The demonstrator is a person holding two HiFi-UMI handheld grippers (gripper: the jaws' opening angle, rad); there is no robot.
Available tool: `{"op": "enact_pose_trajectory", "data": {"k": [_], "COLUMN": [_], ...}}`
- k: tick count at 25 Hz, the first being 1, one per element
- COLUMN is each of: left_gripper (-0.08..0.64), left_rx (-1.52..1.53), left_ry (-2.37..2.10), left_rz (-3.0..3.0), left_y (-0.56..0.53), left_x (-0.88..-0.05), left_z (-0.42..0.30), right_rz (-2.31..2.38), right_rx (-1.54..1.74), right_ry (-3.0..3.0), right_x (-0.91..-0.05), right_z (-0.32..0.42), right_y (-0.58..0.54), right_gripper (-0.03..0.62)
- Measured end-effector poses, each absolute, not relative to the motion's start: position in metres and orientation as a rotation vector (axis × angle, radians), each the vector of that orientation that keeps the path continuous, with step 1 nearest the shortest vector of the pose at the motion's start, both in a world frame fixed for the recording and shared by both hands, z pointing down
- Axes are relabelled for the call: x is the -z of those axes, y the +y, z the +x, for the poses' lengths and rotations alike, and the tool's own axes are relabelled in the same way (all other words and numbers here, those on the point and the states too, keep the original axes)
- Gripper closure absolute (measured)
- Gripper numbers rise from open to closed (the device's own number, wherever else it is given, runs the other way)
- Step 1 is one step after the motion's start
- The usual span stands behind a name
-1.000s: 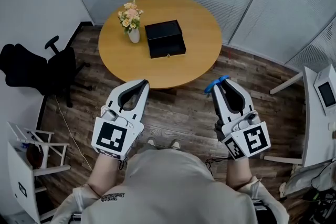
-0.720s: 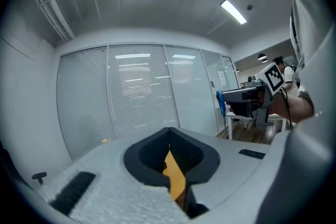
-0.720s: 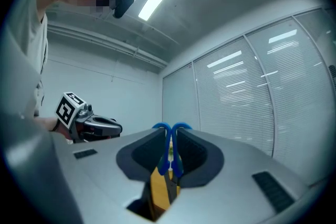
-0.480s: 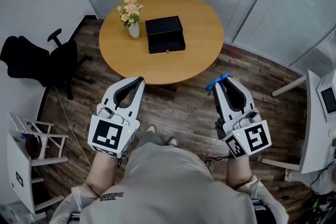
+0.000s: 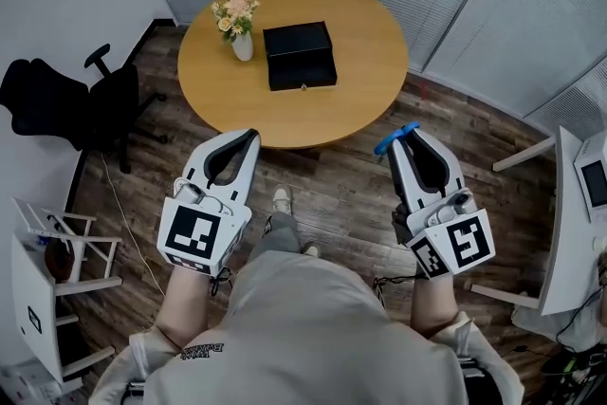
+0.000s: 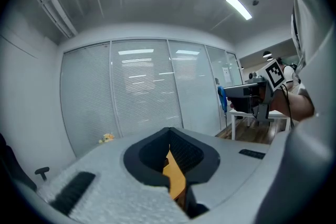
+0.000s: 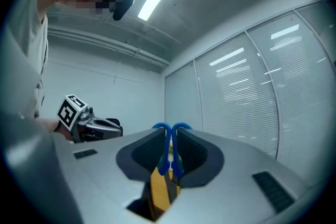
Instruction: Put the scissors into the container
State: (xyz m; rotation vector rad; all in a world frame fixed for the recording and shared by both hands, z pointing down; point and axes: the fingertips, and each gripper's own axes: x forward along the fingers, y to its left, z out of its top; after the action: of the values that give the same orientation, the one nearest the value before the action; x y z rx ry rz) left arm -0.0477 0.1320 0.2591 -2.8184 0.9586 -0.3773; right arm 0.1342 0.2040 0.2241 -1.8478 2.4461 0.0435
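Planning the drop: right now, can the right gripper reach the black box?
Probably not yet: the right gripper, shut on the blue scissors, hangs over the floor short of the round table, and the black box sits mid-table. Nothing blocks the way.

**Person's arms and grippers: both raised toward the table**

- Left white two-jaw gripper with marker cube [image 5: 248, 139]: jaws together, nothing between them. In the head view its tips sit at the near edge of the round wooden table [image 5: 360, 43].
- Right white two-jaw gripper with marker cube [image 5: 410, 130]: tips just off the table's near-right edge. Jaws clamped on blue-handled scissors [image 5: 396, 138], whose handle loops stick out past the tips.
- Forearms: both bare and extended forward, well apart.
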Motion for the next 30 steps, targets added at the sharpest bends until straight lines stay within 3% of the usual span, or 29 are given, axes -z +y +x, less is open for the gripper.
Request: {"op": "enact_pose_trajectory", "data": {"k": [13,30], "left_gripper": [0.537,0.537], "left_rx": [0.359,0.357], "left_ry": [0.912,0.853], "left_rz": [-2.863,-2.918], "left_y": [0.079,-0.066], "left_x": [-0.268,-0.276], "left_z": [-0.033,-0.039], "right_rz": [-1.859,-1.896], "right_rx": [-0.034,0.014], "right_ry": [2.486,2.552], "right_x": [-0.233,-0.234], "right_z": [0.137,0.120], "right_y": [0.146,0.003], "right_gripper": [0.509,0.511]}}
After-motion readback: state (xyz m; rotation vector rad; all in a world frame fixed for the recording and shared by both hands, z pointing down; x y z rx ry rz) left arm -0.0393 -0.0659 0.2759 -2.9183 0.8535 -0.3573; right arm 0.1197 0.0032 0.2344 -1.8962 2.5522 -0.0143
